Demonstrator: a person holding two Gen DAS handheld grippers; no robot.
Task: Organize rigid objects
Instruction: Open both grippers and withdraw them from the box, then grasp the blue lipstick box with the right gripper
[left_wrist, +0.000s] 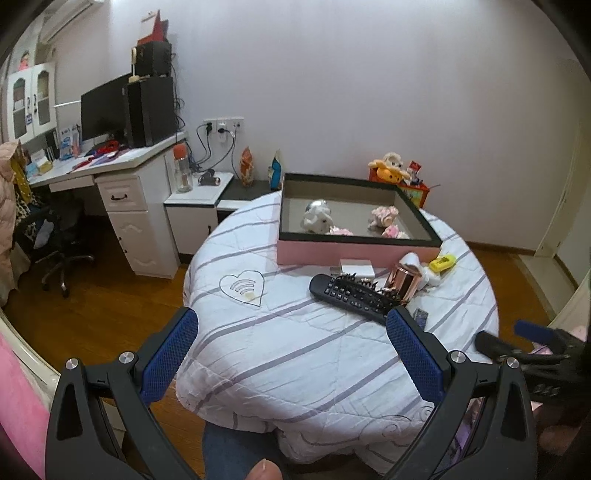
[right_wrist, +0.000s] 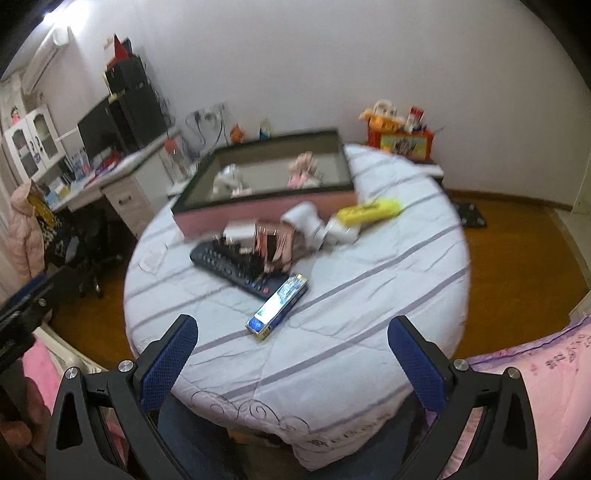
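Both grippers, left (left_wrist: 291, 354) and right (right_wrist: 291, 360), hover spread over the bare near tabletop (right_wrist: 332, 350). Far across, the black remote (left_wrist: 351, 297), rose-gold cup (left_wrist: 400, 278) and yellow case (left_wrist: 442, 263) crowd against the pink box (left_wrist: 351, 254).

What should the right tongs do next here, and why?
Probably reach forward for the blue box. Both the right tongs and the left tongs are open and empty, and nothing rigid has gone into the tray yet. The blue box lies nearest, apart from the clutter around the remote, so it looks easiest to grip.
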